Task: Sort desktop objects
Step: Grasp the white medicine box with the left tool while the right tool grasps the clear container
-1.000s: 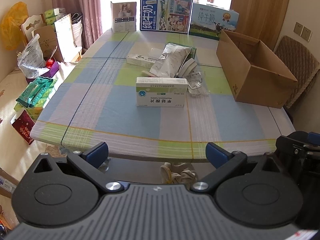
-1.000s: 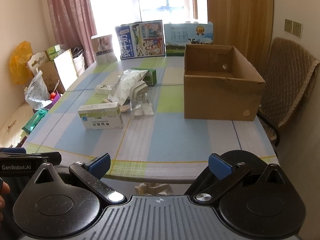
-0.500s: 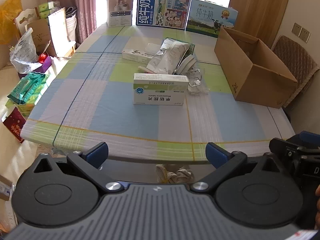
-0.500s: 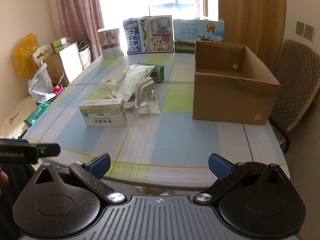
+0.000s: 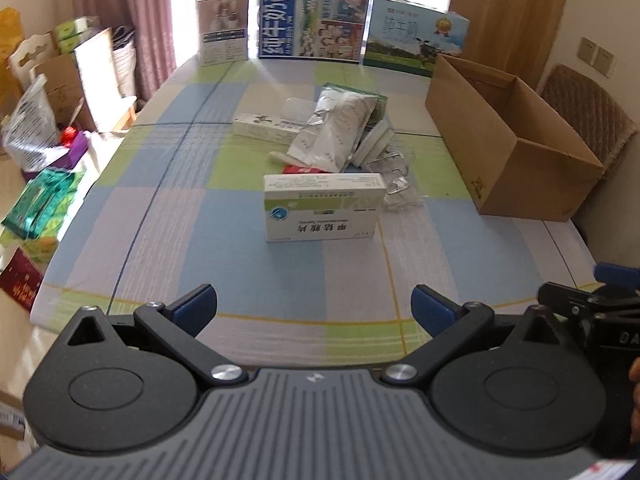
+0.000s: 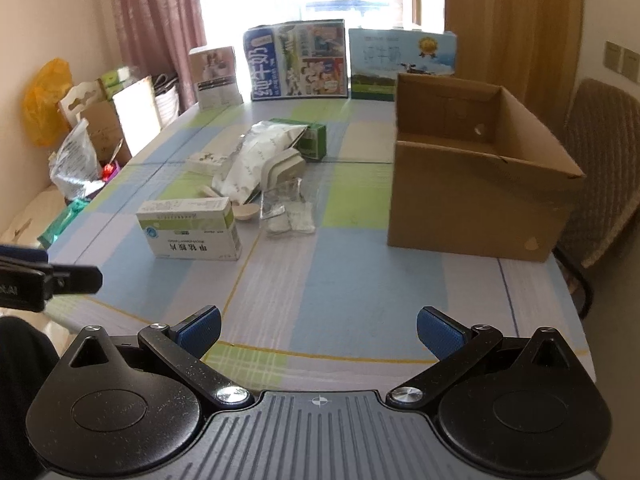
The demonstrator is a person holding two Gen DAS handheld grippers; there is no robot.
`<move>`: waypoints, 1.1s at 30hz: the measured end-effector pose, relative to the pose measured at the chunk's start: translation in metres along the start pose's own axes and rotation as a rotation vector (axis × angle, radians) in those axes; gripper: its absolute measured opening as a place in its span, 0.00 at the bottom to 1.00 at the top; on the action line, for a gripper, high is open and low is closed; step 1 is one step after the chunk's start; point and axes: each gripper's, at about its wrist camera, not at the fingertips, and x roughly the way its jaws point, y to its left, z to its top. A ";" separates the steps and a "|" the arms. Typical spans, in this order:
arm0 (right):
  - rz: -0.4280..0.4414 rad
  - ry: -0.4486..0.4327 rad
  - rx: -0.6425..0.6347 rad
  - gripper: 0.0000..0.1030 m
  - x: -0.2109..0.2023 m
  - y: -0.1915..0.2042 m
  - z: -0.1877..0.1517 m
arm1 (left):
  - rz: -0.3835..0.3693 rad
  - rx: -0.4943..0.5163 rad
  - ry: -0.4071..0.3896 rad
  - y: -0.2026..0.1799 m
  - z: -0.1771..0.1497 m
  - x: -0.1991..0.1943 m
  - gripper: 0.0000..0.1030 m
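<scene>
The big blue milk carton (image 5: 314, 20) standing at the upper middle of the left wrist view carries large white characters 纯牛奶 down its left side. The green-and-blue carton (image 5: 416, 42) just right of it shows the same 纯牛奶, fainter, near its top. The white and green medicine box (image 5: 324, 206) at the centre of the frame bears a row of dark characters printed upside down, too small to read surely. At the right edge, the black body of the other device (image 5: 618, 334) shows the letters "DA". In the right wrist view, the black device (image 6: 24, 284) at the left edge shows "AI".
</scene>
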 end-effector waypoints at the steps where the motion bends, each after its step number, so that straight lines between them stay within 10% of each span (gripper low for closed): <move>1: 0.005 0.009 0.006 0.98 0.004 -0.001 0.001 | -0.009 0.018 -0.002 0.000 0.002 0.001 0.99; 33: 0.047 0.130 -0.098 0.98 0.099 0.001 0.043 | -0.282 0.698 0.034 -0.001 0.051 0.081 0.99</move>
